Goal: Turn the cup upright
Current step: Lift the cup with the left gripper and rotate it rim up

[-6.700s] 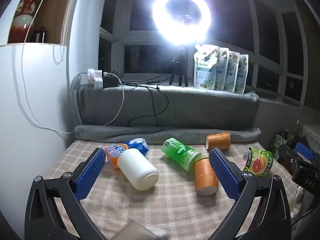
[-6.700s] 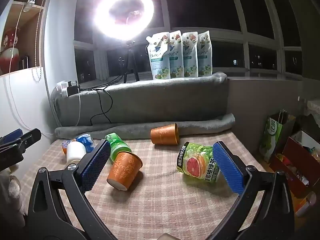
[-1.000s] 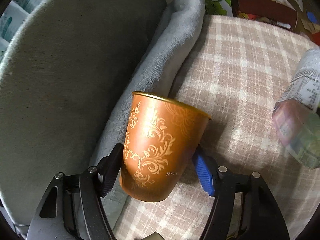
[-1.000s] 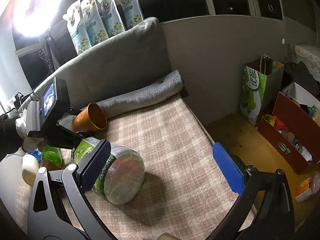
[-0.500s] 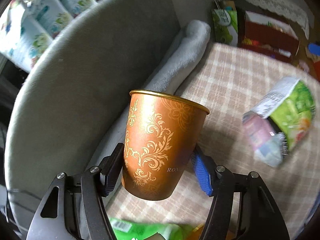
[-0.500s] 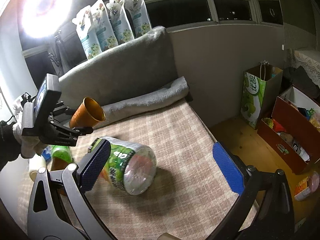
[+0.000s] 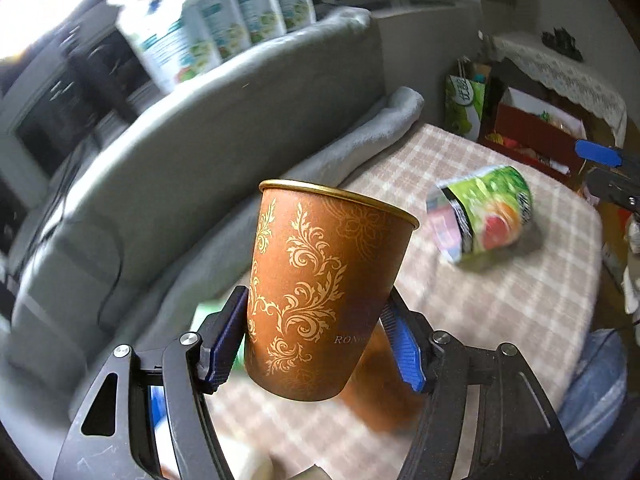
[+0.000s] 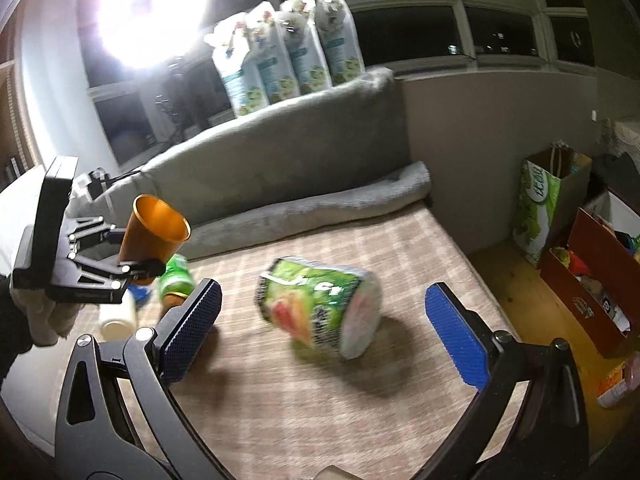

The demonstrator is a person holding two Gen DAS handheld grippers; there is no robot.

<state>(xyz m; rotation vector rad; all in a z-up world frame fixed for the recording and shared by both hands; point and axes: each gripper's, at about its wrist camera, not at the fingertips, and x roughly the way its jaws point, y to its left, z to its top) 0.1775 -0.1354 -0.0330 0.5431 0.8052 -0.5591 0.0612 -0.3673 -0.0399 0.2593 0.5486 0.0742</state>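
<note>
Left gripper point(image 7: 320, 336) clamps cup point(image 7: 324, 292) low on its wall — looks light, thin, crushable; right gripper point(image 8: 320, 330) wide open, empty.

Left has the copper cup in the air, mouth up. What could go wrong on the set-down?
1. The left gripper pinches the copper cup low near its base; thin tapered walls could slip or crush.
2. Below it lie a second orange cup and a green bottle; landing on either would tip it.
3. The checked cloth looks soft, so the base may rock on release.
</note>
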